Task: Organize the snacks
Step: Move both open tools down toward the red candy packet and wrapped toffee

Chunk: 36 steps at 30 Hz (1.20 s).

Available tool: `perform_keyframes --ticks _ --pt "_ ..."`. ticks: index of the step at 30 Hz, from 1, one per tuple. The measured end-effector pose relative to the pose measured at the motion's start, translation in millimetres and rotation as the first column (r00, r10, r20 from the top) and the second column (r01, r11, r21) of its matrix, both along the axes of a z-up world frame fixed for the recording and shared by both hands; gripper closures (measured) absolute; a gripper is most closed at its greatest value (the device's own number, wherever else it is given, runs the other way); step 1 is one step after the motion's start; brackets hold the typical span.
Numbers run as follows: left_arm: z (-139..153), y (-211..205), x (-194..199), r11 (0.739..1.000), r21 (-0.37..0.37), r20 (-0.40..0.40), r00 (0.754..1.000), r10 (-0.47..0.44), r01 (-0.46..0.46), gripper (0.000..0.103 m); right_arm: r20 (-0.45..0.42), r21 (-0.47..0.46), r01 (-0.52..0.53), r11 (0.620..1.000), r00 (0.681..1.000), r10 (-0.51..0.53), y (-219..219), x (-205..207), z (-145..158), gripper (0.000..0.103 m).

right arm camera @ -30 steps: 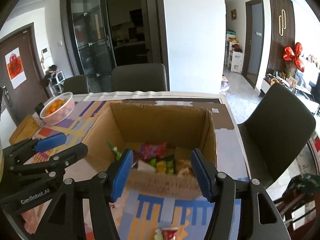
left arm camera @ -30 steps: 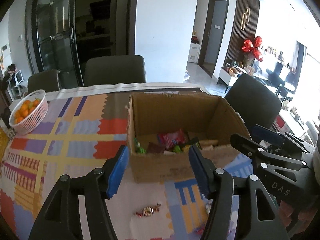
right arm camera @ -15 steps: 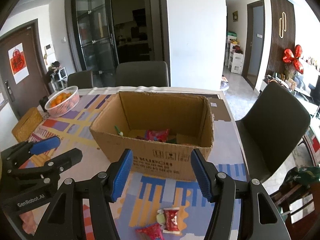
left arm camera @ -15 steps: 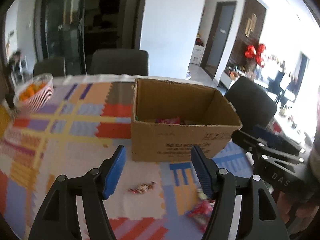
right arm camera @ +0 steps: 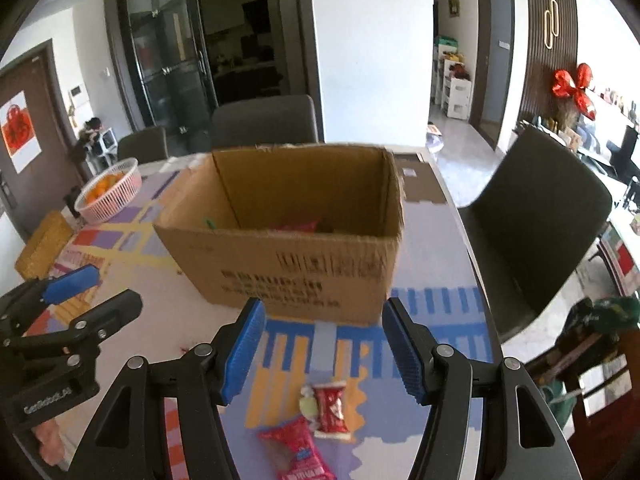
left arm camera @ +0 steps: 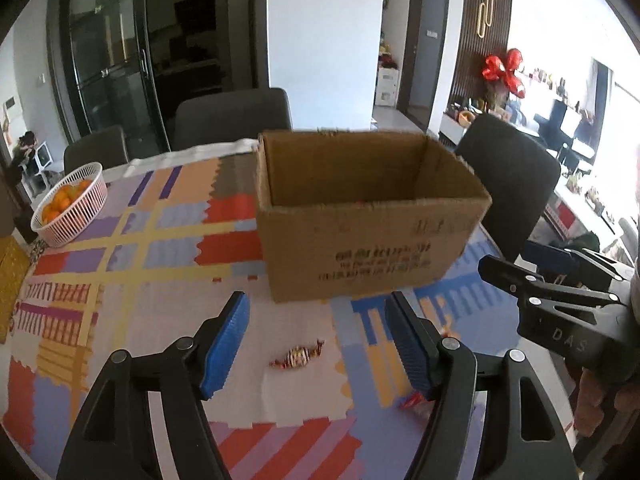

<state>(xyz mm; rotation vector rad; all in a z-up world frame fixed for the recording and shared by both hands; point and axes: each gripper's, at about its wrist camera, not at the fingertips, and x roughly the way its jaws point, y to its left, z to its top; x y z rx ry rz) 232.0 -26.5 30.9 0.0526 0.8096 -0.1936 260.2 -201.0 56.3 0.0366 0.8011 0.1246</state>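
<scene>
An open cardboard box (left arm camera: 372, 236) stands on the patterned table; in the right wrist view the box (right arm camera: 292, 256) holds several snack packets. My left gripper (left arm camera: 318, 344) is open and empty, low over a wrapped candy (left arm camera: 297, 357) that lies between its fingers. A red packet (left arm camera: 412, 400) peeks out beside its right finger. My right gripper (right arm camera: 322, 354) is open and empty above a small red-and-white snack pack (right arm camera: 330, 410) and a larger red packet (right arm camera: 298, 454). Each gripper shows in the other's view: the right gripper (left arm camera: 560, 292), the left gripper (right arm camera: 64, 320).
A white basket of oranges (left arm camera: 70, 204) sits at the table's far left, also in the right wrist view (right arm camera: 110, 190). Dark chairs (left arm camera: 232, 118) stand behind the table and at its right (right arm camera: 536, 216). The table edge runs close on the right.
Both grippers have pulled back from over the box and dropped lower toward the table. The loose candy and red packets have come into view between the fingers. Both stay open.
</scene>
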Motion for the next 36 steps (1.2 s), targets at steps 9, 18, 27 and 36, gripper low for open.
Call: perform_keyframes --ticks 9,18,27,36 --pt "-33.8 -11.0 -21.2 0.999 0.030 -0.033 0.999 -0.031 0.032 0.034 -0.093 -0.011 -0.005 1.000 0.996 0.004 -3.2 -18.4 -44.8 0.041" --pt "-63.4 -17.5 -33.5 0.998 0.039 -0.060 0.997 -0.049 0.052 0.034 -0.127 0.012 -0.002 1.000 0.992 0.003 -6.4 -29.1 -73.1 0.041" --pt "-80.8 -7.7 -20.9 0.997 0.074 -0.035 0.999 -0.030 0.032 0.034 -0.140 -0.014 0.008 1.000 0.990 -0.010 -2.7 -23.9 -90.3 0.042" --pt "-101.2 10.1 2.8 0.992 0.120 -0.056 0.998 -0.019 0.026 0.034 -0.188 -0.052 0.065 0.997 0.979 -0.073 3.7 -17.8 -111.9 0.053"
